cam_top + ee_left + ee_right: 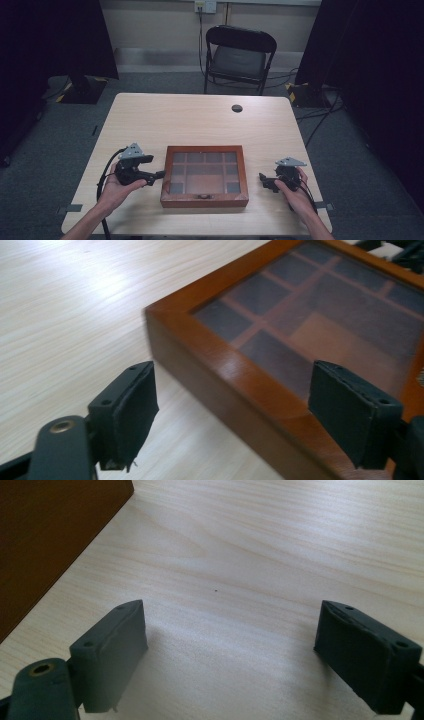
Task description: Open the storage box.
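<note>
One reddish-brown wooden display box (204,176) with a glass-panelled lid split into compartments sits between the two sets of tongs, lid shut, with a small dark latch on the side nearest the person. The left tongs (161,174) are wide open with nothing in them, tips right up against the box's left edge; from the left gripper view the box's corner (280,365) sits between the spread jaws, though actual contact is hard to call. The right tongs (263,180) are also spread open and empty, hovering over bare wood a little way off the box's right side, whose dark wall (45,540) shows at the corner of their own view.

What could go wrong, probably: if the left tongs close on that corner alone, the box may pivot or skid across the smooth pale wooden surface (200,120), since the other side isn't braced. Pads slipping on the polished frame seems likely too.

Count: one box, two tongs, one black folding chair (239,56) beyond the surface.
</note>
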